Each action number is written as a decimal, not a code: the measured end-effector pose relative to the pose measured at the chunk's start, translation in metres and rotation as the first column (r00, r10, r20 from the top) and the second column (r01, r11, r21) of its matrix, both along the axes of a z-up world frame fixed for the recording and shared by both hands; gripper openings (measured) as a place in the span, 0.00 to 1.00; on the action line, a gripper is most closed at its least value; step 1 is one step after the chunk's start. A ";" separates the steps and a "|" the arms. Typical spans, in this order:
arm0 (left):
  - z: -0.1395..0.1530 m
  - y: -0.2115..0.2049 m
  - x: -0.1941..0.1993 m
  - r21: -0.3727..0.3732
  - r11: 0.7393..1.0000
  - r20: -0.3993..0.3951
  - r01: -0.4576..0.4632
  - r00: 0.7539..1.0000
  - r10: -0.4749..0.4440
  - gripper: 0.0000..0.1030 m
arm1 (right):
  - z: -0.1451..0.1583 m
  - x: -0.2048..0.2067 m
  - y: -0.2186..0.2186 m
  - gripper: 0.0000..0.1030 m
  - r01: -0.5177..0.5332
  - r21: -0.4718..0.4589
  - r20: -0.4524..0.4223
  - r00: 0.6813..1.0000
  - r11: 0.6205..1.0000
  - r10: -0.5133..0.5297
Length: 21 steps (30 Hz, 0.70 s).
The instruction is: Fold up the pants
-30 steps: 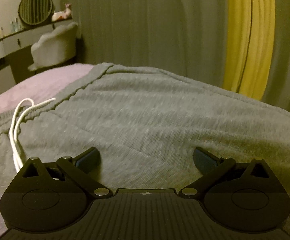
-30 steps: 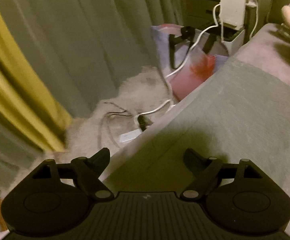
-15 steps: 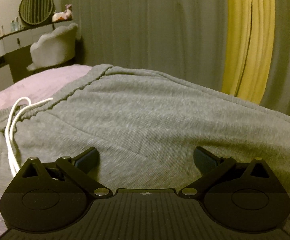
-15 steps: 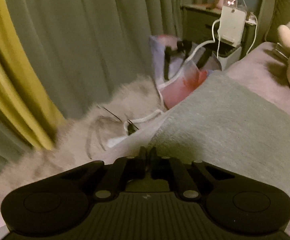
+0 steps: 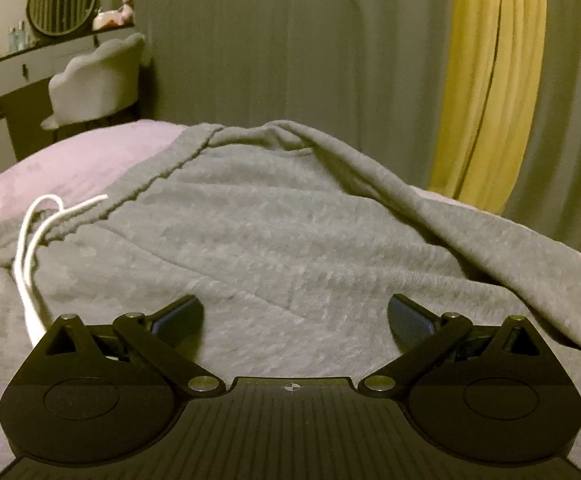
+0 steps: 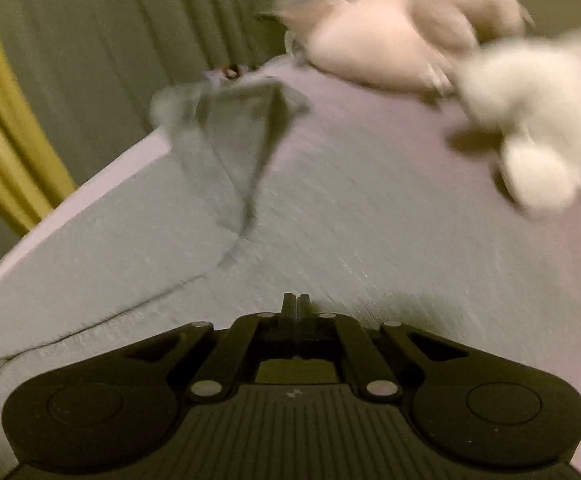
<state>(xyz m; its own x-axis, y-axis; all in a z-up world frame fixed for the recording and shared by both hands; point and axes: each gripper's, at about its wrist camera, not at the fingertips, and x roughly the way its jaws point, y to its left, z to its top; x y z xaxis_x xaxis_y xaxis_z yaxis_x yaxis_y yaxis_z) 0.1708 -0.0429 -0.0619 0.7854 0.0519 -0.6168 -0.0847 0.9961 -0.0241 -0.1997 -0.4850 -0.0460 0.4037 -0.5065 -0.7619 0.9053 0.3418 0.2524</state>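
Note:
Grey sweatpants (image 5: 274, 232) lie on a pink bed (image 5: 70, 164), waistband to the left with a white drawstring (image 5: 30, 248). My left gripper (image 5: 295, 320) is open, low over the seat of the pants. On the right a pant leg is lifted and draped over the rest as a fold (image 5: 470, 236). My right gripper (image 6: 296, 306) is shut; its jaws are pressed together at the grey pant fabric (image 6: 330, 232), which stretches away from it. The view is blurred, so the pinched cloth itself cannot be seen.
Pale plush toys (image 6: 530, 100) lie on the bed at the far right. A white chair (image 5: 94, 80) and a dressing table with a round mirror (image 5: 62, 0) stand at the left. Grey and yellow curtains (image 5: 490, 80) hang behind the bed.
My right gripper closed at the pant leg's edge, then swung fast over the bed. The leg has risen and folded over the pants. My left gripper stayed open and still.

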 end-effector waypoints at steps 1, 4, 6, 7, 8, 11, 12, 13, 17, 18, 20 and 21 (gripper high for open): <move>0.004 0.002 -0.001 -0.011 1.000 -0.005 0.000 1.000 0.000 1.00 | 0.001 -0.004 -0.003 0.05 -0.013 0.012 0.053 0.999 1.000 0.012; 0.024 0.009 -0.009 -0.049 0.998 0.030 0.024 0.999 -0.023 1.00 | 0.008 0.010 -0.004 0.23 -0.089 -0.029 0.101 0.991 0.996 0.092; 0.042 0.014 -0.011 -0.110 0.992 0.057 0.065 0.997 -0.059 1.00 | 0.008 0.023 -0.008 0.59 -0.110 -0.063 0.130 0.985 0.992 0.118; 0.050 0.017 -0.010 -0.143 0.986 0.060 0.085 0.995 -0.077 1.00 | 0.006 0.029 -0.011 0.68 -0.128 -0.059 0.155 0.979 0.990 0.136; 0.057 0.019 -0.007 -0.175 0.979 0.057 0.107 0.993 -0.099 1.00 | 0.002 0.033 -0.016 0.68 -0.134 -0.052 0.172 0.975 0.990 0.141; 0.069 0.020 0.028 -0.250 0.951 -0.049 0.181 0.979 -0.199 1.00 | -0.013 0.038 -0.037 0.68 -0.106 0.016 0.248 0.964 0.994 0.098; 0.071 0.019 0.044 -0.275 0.943 -0.096 0.185 0.971 -0.219 1.00 | -0.021 0.036 -0.045 0.68 -0.087 0.060 0.288 0.955 0.994 0.066; 0.071 0.018 0.057 -0.287 0.941 -0.119 0.180 0.968 -0.222 1.00 | -0.028 0.035 -0.047 0.68 -0.078 0.092 0.313 0.949 0.993 0.045; 0.065 0.000 0.111 -0.272 0.948 -0.206 0.167 0.952 -0.227 1.00 | -0.041 0.026 -0.061 0.68 -0.037 0.150 0.392 0.920 0.988 -0.025; 0.061 -0.005 0.124 -0.268 0.950 -0.229 0.163 0.947 -0.227 1.00 | -0.041 0.024 -0.065 0.68 -0.027 0.156 0.408 0.912 0.987 -0.039; 0.049 -0.012 0.148 -0.250 0.960 -0.283 0.128 0.938 -0.199 1.00 | -0.044 0.025 -0.073 0.64 -0.011 0.153 0.421 0.905 0.988 -0.055; 0.045 -0.014 0.155 -0.243 0.964 -0.305 0.104 0.936 -0.178 1.00 | -0.046 0.025 -0.073 0.55 -0.003 0.149 0.423 0.904 0.989 -0.061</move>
